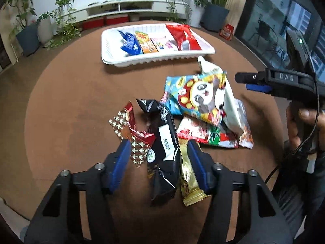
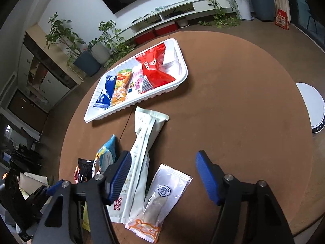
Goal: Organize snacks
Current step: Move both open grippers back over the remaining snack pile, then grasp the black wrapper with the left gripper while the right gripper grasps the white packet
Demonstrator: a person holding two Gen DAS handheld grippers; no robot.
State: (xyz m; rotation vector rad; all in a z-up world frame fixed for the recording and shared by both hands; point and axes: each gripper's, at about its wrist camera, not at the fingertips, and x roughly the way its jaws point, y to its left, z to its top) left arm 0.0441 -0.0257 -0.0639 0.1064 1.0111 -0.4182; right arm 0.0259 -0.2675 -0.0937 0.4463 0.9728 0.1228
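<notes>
Black snack packet (image 1: pixel 164 148) between the spread fingers of the left hand-held gripper (image 1: pixel 159 162); right hand-held gripper (image 2: pixel 162 174) likewise released

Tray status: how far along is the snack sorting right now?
Done: four packets lie side by side in the white tray: blue, orange, pink, red. In hand: nothing gripped; the left tool is open around the black packet, and the right tool is open over the clear packet. Left: the loose pile, including the panda bag.
</notes>
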